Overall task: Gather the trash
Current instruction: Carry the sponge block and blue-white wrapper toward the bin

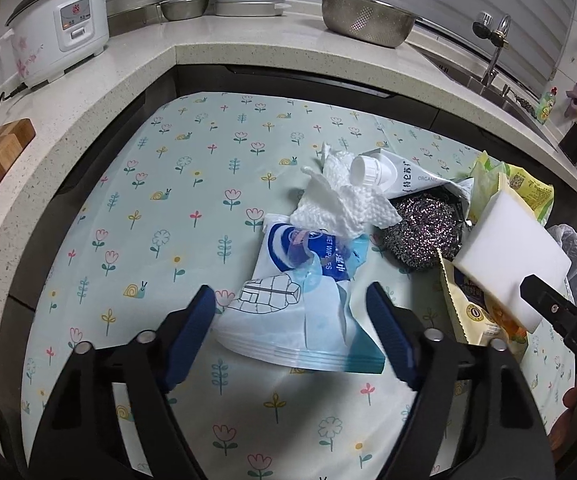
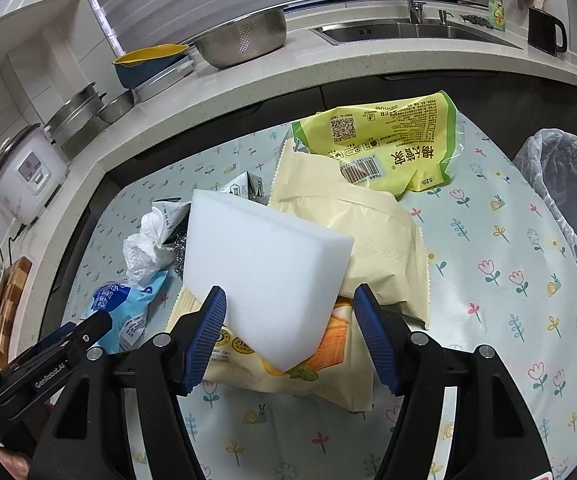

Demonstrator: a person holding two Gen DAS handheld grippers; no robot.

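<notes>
I have the right gripper clamped on the white sponge block, which juts up and forward from between its blue pads, lifted over the cream wrapper rather than lying on it; I judge it is held high so it can travel to the bag-lined bin at the right edge of the table without dragging the pile along. The left gripper is spread apart, its pads standing either side of the near end of the wet-wipes packet without pressing it, so that packet looks like my next pick and nothing is gripped there. The rest of the trash sits bunched in the middle of the floral tablecloth: a crumpled paper towel lies over the far end of the packet, a squashed carton with a white cap is just beyond it, the steel scourer is beside them to the right, and the green snack bag lies far right, overlapping the cream wrapper. Bunching them keeps every item close to both hands and near the bin
</notes>
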